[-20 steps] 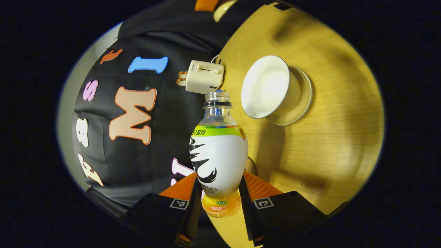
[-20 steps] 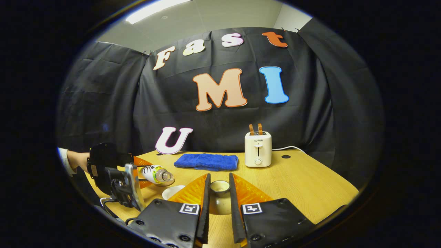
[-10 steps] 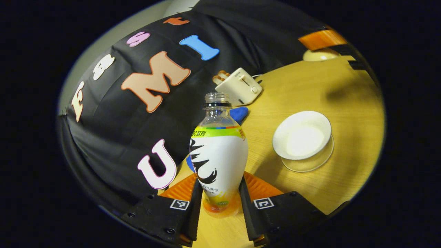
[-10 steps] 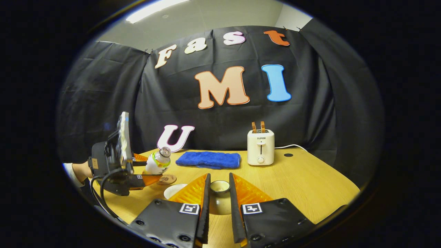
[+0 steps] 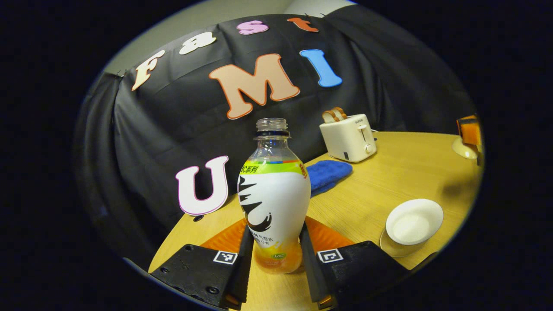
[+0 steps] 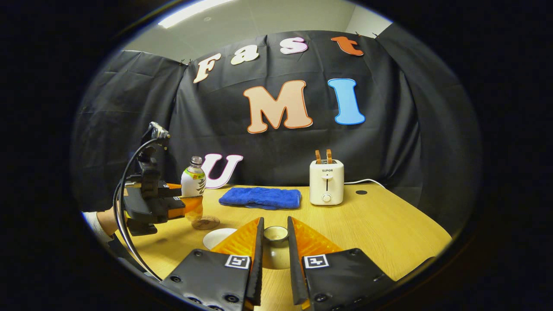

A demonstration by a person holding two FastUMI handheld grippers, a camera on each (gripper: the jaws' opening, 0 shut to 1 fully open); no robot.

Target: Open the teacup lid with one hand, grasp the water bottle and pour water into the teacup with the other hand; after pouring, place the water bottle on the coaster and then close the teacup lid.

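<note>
Water bottle [image 5: 274,203] upright again (probably above coaster [image 6: 205,223])

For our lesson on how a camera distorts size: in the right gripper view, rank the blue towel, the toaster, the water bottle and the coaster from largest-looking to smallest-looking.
1. blue towel, the widest.
2. toaster.
3. water bottle, close to the toaster; its lower part sits in the left claw, so this order is unsure.
4. coaster, smallest.

Left gripper [image 5: 274,268]: black housing blocks, each bearing a small square black-and-white marker, with ribbed orange panels behind. Right gripper [image 6: 274,276]: the same build, round screws studding its black housings. Seen from the right gripper view, the left unit [image 6: 149,203] carried looping black cables and an upright mount; a white sleeve cuff [image 6: 93,221] showed behind it.
</note>
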